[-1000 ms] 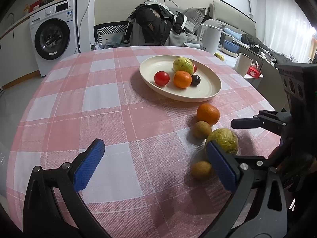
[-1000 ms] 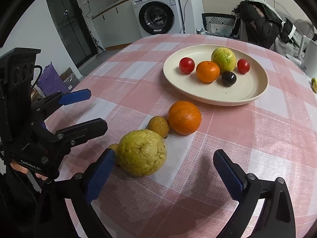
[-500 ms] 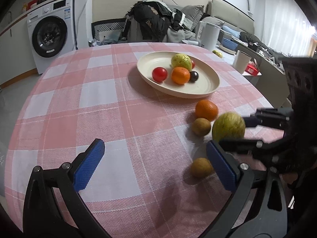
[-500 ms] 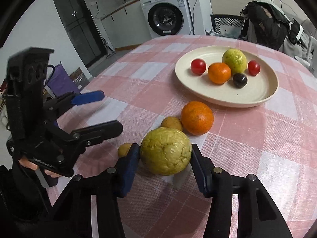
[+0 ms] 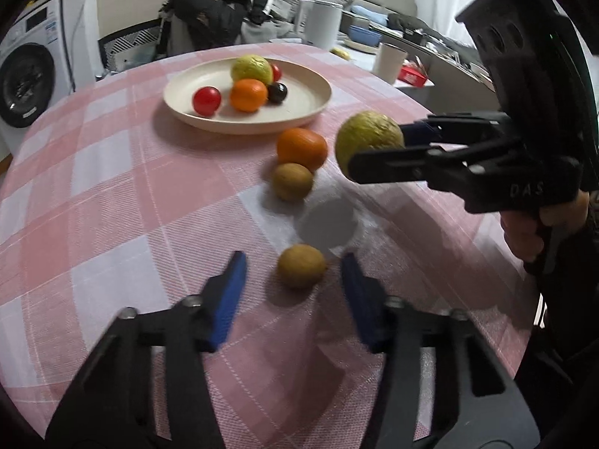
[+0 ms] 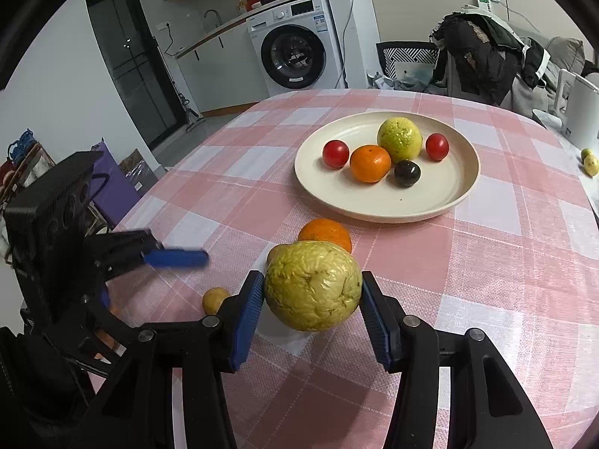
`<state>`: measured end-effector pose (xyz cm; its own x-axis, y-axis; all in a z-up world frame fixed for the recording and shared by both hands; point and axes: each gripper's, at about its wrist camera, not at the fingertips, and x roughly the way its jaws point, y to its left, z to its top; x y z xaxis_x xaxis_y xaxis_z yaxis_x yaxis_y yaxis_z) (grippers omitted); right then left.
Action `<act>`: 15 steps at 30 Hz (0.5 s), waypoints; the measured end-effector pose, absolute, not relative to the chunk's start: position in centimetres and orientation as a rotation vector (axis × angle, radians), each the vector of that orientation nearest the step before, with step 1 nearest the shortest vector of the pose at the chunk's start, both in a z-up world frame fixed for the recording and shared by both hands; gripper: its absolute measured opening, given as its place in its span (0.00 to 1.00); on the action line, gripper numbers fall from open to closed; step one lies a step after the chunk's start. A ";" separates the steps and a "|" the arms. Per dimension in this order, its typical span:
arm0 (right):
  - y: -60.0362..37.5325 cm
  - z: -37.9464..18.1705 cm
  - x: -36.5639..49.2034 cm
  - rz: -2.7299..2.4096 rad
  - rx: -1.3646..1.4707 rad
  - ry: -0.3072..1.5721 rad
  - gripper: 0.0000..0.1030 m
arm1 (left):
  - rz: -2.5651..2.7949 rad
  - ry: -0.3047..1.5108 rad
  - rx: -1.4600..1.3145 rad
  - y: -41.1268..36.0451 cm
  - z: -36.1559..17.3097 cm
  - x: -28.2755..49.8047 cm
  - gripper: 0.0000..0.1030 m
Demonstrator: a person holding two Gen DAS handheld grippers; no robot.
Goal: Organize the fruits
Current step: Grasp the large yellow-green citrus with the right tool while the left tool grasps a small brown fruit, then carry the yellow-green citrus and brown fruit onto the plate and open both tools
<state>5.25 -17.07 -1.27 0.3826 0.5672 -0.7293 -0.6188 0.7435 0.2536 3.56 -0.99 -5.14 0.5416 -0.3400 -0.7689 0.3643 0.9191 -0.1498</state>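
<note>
From the left wrist view, the left gripper (image 5: pixel 294 292) hangs low over the pink-and-white checked tablecloth (image 5: pixel 112 202), its blue-padded jaws spread apart on either side of a small round brownish-yellow fruit (image 5: pixel 301 270) without touching it. Beyond that lie a second small brownish fruit (image 5: pixel 292 181) and a loose orange (image 5: pixel 301 148), touching or nearly so. The right gripper (image 5: pixel 378 149) reaches in from the right, clamped on a large wrinkled yellow-green fruit (image 5: pixel 368 138) lifted clear of the cloth, with its grey shadow below. Farther back sits the round cream plate (image 5: pixel 314 93), already carrying a red tomato, an orange, a dark plum-like fruit, a yellow-green fruit and a second red one half hidden behind it.

From the right wrist view, the right gripper's pads press both sides of the wrinkled fruit, which hides most of the loose orange and one brown fruit behind it. The other small fruit lies down to the left, near the left gripper's blue finger. The plate stands ahead with bare room on its near and right side.

Judging by this, the task is about half done: five fruits are plated, one is in the air, and three remain on the cloth. The loose orange lies directly between the held fruit and the plate, so the carry should pass above it. A white washing machine (image 6: pixel 295 45), a chair heaped with dark clothes (image 6: pixel 483 48) and a white kettle stand beyond the table, out of the way.
</note>
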 end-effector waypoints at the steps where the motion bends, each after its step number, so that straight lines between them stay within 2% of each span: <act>1: -17.2 -1.2 5.2 0.757 -0.065 0.904 0.51 | -0.424 0.910 0.030 -1.1 -5.2 3.6 0.30; 2: -17.2 -1.3 5.2 0.757 -0.066 0.905 0.51 | -0.427 0.908 0.032 -1.0 -5.3 3.6 0.23; 15: -18.6 -0.8 5.6 0.694 -0.019 0.856 0.51 | -0.374 0.814 -0.003 -0.2 -3.4 4.3 0.23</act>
